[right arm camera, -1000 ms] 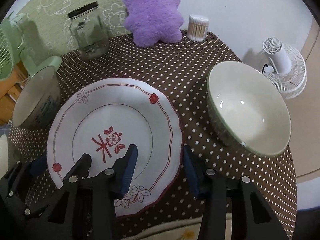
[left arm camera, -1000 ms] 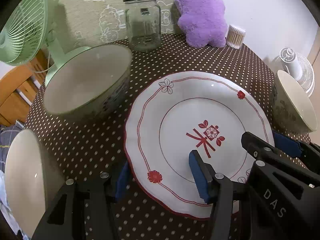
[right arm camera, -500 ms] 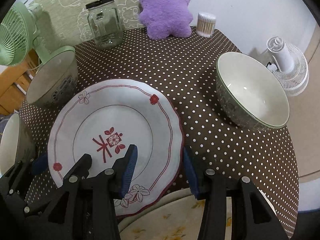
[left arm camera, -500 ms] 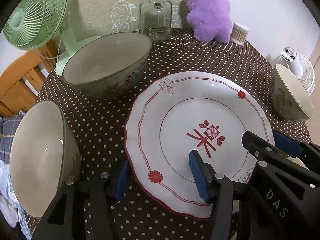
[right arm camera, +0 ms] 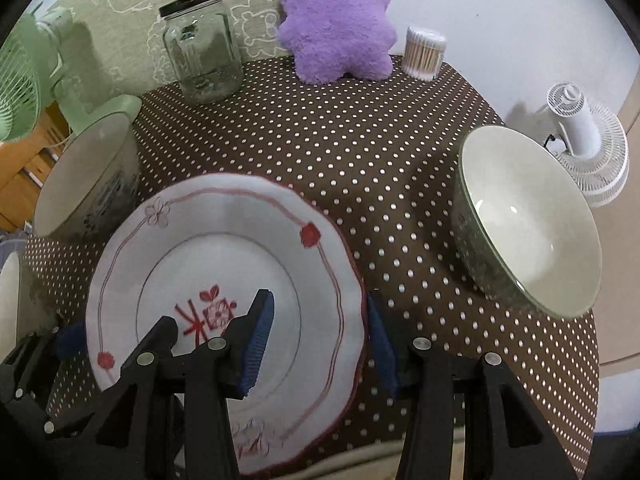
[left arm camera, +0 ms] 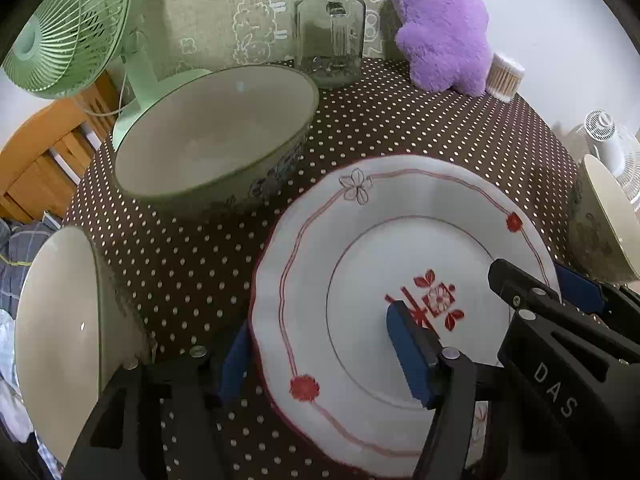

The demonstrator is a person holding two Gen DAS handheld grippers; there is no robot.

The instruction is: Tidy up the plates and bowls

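Note:
A white plate (left arm camera: 360,240) with red trim and a red flower mark sits between both grippers over the dotted tablecloth. My left gripper (left arm camera: 320,360) straddles its left rim. Its jaws are opening, and the outer blue pad stands just off the plate's edge. My right gripper (right arm camera: 316,344) is shut on the right rim of the plate (right arm camera: 224,248), one pad inside the well and one against the outer edge. Three cream bowls with dark outer patterns stand around it: a large one (left arm camera: 212,136) behind, one (left arm camera: 60,332) at the left, and one (right arm camera: 528,220) at the right.
A glass jar (right arm camera: 200,44), a purple plush toy (right arm camera: 336,16) and a cotton-swab tub (right arm camera: 424,52) line the back of the brown dotted tablecloth (right arm camera: 340,148). A green fan (left arm camera: 68,28) stands back left. A white fan (right arm camera: 588,148) is on the floor to the right. A cream strip (right arm camera: 400,454) shows under the plate's near edge.
Both grippers and the plate drew back toward the near edge, bringing the left bowls further into view. The left gripper's outer finger has moved off the rim.

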